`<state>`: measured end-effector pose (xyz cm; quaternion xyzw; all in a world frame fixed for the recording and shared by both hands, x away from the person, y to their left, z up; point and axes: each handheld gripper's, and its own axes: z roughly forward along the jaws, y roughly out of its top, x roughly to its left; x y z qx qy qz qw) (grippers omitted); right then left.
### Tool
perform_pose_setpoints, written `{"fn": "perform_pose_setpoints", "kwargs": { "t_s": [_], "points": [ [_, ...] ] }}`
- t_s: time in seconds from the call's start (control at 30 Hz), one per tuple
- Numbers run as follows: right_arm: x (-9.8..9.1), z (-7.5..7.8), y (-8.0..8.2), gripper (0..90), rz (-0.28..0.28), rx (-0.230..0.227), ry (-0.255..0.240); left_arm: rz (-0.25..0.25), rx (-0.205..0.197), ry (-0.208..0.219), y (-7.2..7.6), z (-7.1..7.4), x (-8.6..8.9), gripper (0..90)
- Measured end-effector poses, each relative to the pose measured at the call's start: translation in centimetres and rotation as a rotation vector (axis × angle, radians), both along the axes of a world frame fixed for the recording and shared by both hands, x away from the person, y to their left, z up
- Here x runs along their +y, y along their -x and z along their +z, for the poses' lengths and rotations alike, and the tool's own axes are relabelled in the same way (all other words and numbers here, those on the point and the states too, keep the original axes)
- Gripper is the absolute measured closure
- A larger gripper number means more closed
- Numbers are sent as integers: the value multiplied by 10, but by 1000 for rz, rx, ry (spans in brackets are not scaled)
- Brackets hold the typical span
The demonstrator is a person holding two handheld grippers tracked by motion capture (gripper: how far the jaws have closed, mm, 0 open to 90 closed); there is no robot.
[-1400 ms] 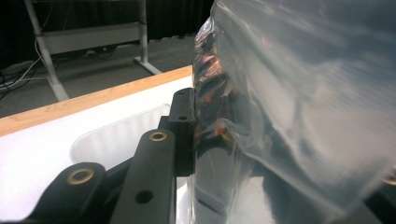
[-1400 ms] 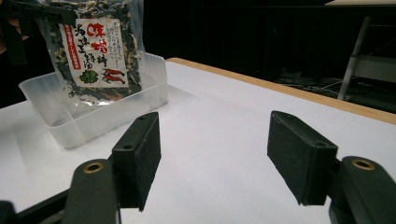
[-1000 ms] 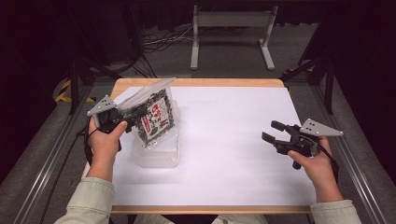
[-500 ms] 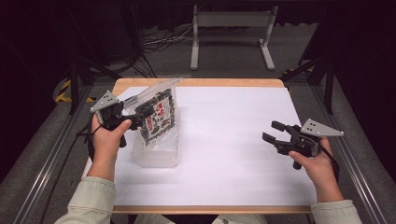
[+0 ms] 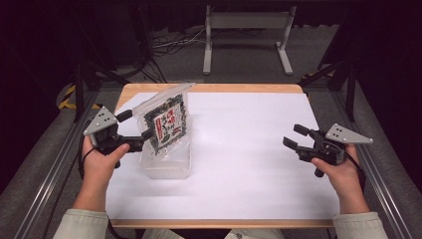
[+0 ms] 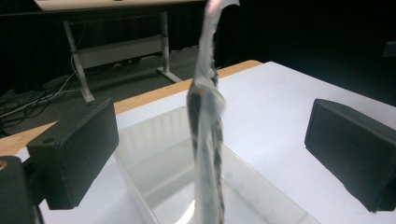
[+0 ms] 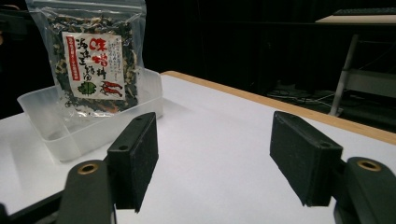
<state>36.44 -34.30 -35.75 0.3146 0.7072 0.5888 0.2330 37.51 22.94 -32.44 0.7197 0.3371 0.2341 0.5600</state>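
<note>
A clear packet of dark dried food with a red-and-white label (image 5: pixel 166 124) stands upright in a clear plastic tub (image 5: pixel 166 167) at the table's left. My left gripper (image 5: pixel 139 127) is just left of it, and its jaws have just been opening. In the left gripper view the packet (image 6: pixel 205 116) stands edge-on between the wide-apart pads (image 6: pixel 74 149), touching neither, above the tub (image 6: pixel 154 154). My right gripper (image 5: pixel 292 135) hovers open and empty at the table's right. Its view looks past its own jaws (image 7: pixel 215 154) at the packet (image 7: pixel 95 60) and tub (image 7: pixel 56 126).
A white sheet (image 5: pixel 249 149) covers the wooden table, whose bare rim (image 5: pixel 239 88) shows at the far edge. A grey metal stand (image 5: pixel 246 30) and cables sit on the floor beyond. Metal rails run along both sides of the table.
The left gripper's jaws went from shut on the packet to wide apart, and the hand drew back slightly to the left. The packet stays standing in the tub. The right hand has not moved.
</note>
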Motion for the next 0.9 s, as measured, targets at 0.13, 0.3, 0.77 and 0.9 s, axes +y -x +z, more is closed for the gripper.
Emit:
{"fn": "perform_pose_setpoints", "kwargs": {
  "t_s": [0.13, 0.3, 0.77, 0.9],
  "points": [
    [-3, 0, 2, 326, -9, -1, 4, -9, -2, -51, 18, -2, 6, 38],
    [-5, 2, 3, 325, -13, -7, 1, -20, 31, -107, 38, -16, 19, 37],
    [-12, -8, 9, 321, -30, 10, 8, 11, 105, -92, 60, -74, 42, 44],
    [-13, -14, 11, 320, -29, 19, 10, 7, 118, -100, 60, -82, 42, 44]
  ]
}}
